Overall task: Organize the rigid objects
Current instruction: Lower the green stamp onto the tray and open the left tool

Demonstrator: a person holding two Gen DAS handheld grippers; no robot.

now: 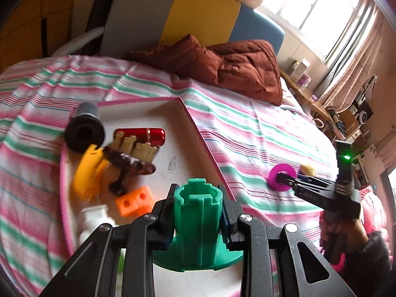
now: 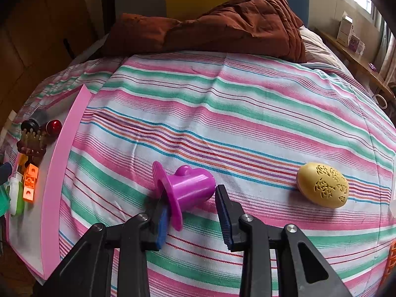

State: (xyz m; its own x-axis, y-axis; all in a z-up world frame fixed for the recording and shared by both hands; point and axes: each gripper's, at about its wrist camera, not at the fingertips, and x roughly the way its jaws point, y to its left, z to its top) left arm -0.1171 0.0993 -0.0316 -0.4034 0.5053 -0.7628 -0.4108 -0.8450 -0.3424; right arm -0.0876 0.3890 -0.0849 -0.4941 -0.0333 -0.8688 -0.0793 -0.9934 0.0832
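Inside the pink tray (image 1: 193,121) lie several toys; left gripper (image 1: 198,212) clamps green piece (image 1: 198,222), right gripper (image 2: 193,212) gapes.

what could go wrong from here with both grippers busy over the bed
The left gripper holds the green flanged piece over a crowded pink tray; setting it down could knock the orange block or white bottle.

The right gripper straddles the purple flanged piece lying tilted on soft bedding; closing on the flange edge may let it slip or roll toward the gold egg.
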